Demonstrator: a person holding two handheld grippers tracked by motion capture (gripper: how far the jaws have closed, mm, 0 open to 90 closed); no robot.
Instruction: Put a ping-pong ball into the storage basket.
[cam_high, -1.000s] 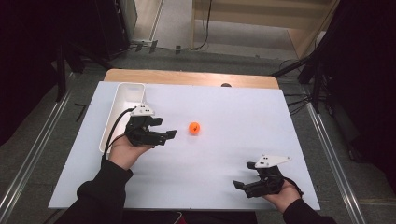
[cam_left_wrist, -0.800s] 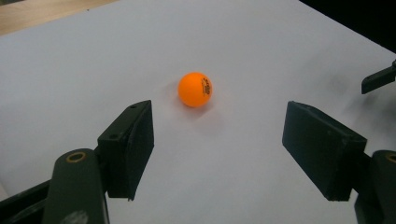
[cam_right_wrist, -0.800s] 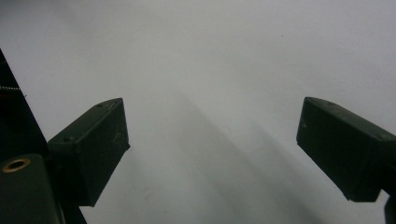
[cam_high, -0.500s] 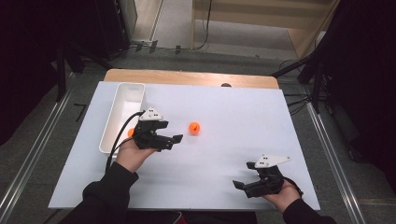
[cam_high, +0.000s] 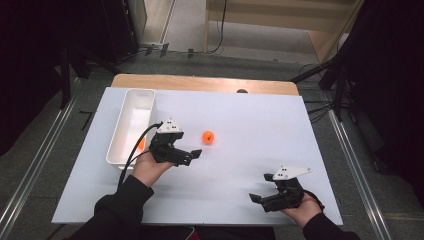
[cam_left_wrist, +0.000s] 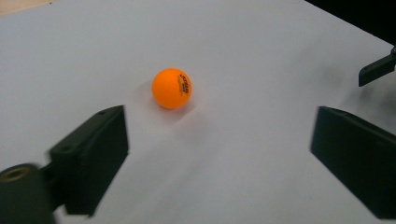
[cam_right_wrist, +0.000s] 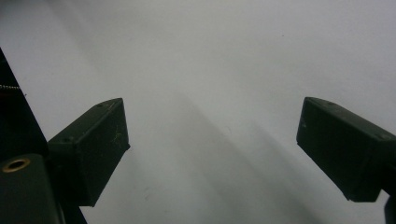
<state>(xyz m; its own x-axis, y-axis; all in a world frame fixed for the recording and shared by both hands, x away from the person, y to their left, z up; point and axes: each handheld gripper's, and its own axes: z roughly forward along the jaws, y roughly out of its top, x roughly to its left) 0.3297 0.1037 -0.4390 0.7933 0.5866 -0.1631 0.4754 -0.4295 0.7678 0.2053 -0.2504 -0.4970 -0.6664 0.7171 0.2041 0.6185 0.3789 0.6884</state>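
Left hand-held gripper (cam_high: 192, 155) neared ball (cam_left_wrist: 172, 88) (lettering visible close-up), jaws opening.

Bare desk (cam_high: 260, 125) across centre and right of the frame, lone orange ball (cam_high: 208, 136) mid-frame with free room all round, white tray (cam_high: 131, 125) walls off the left edge, left hand-held gripper (cam_high: 189, 156) just beside it.

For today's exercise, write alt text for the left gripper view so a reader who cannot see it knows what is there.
An orange ball with small dark print sits on a white table, just ahead of the left gripper, whose two black jaws stand wide apart with nothing between them. A dark tip of the other gripper pokes in at the right edge.
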